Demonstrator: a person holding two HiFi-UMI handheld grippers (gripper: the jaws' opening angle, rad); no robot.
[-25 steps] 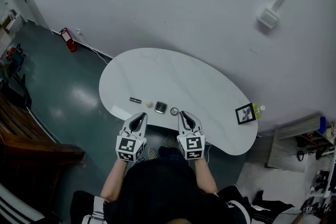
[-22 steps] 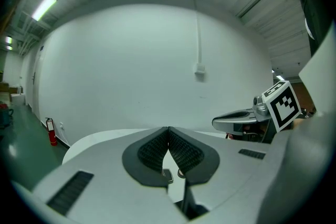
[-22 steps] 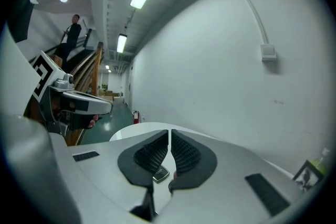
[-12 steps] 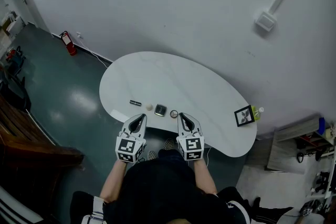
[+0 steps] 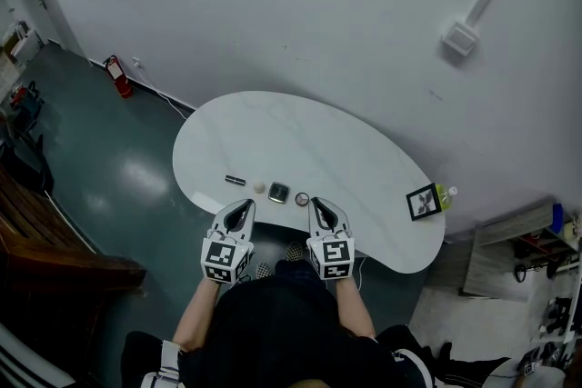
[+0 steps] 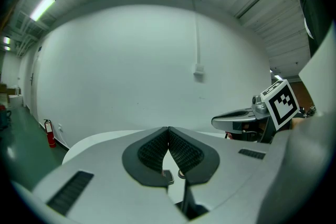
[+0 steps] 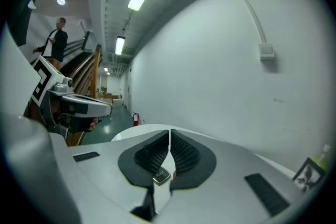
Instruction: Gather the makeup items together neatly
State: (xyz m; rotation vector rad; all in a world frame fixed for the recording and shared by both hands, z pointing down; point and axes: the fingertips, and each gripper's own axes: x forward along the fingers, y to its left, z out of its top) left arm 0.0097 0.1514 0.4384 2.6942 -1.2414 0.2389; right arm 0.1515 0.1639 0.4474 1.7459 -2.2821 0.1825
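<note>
I hold my left gripper (image 5: 244,206) and my right gripper (image 5: 316,206) at the near edge of the white kidney-shaped table (image 5: 300,136), each with its jaws pressed together on nothing. Just beyond their tips the makeup lies in a loose row, the pieces apart: a small black tube (image 5: 235,181), a round cream-coloured pot (image 5: 259,187), a square dark compact (image 5: 278,193) and a small round rimmed case (image 5: 302,199).

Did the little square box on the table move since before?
No. The square compact lies just where it was, between the pale ball and the round case, near the table's front edge.
</note>
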